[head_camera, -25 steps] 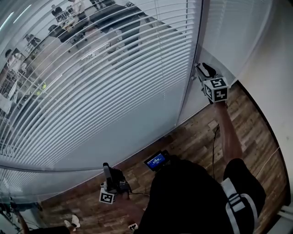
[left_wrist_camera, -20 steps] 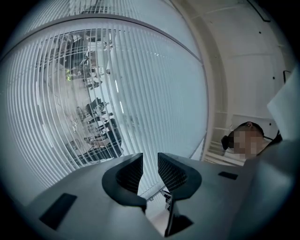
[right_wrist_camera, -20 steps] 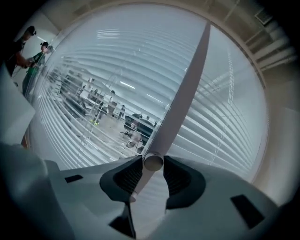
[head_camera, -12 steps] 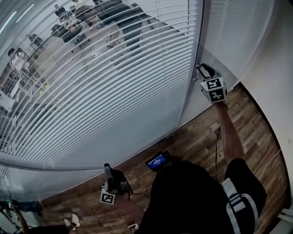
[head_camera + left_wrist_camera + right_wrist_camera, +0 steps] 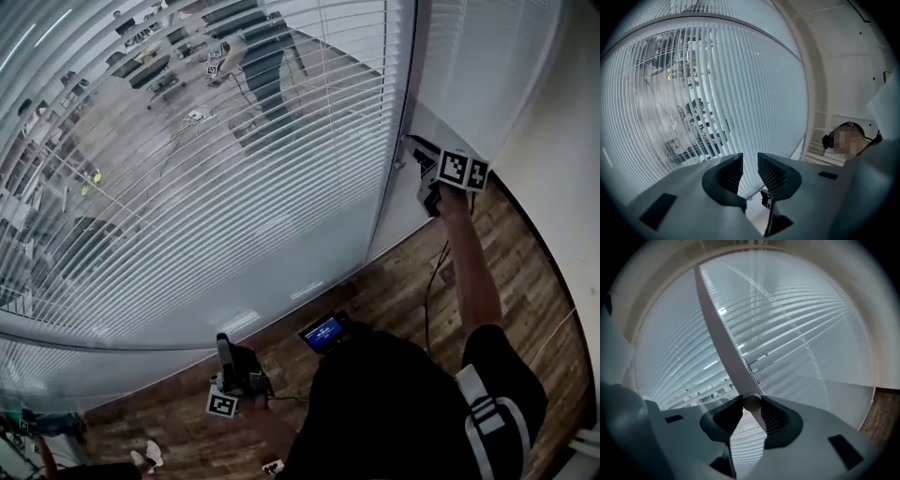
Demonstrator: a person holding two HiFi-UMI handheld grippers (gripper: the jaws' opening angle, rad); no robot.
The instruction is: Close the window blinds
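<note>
At the window's right edge, the blinds point(image 5: 234, 187) hang full length. Their slats have tipped a little in the last second, but the room beyond still shows through the upper ones, so I judge more twisting is needed. My right gripper point(image 5: 751, 405) has rolled over, jaws pinching the tilt wand point(image 5: 723, 336). My left gripper point(image 5: 750, 169) hangs low, jaws spread, empty.

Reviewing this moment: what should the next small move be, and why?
Probably roll the right gripper to twist the tilt wand, since it is shut on the wand's lower end. In the head view the room behind shows through the blinds, so the slats look not fully closed.
</note>
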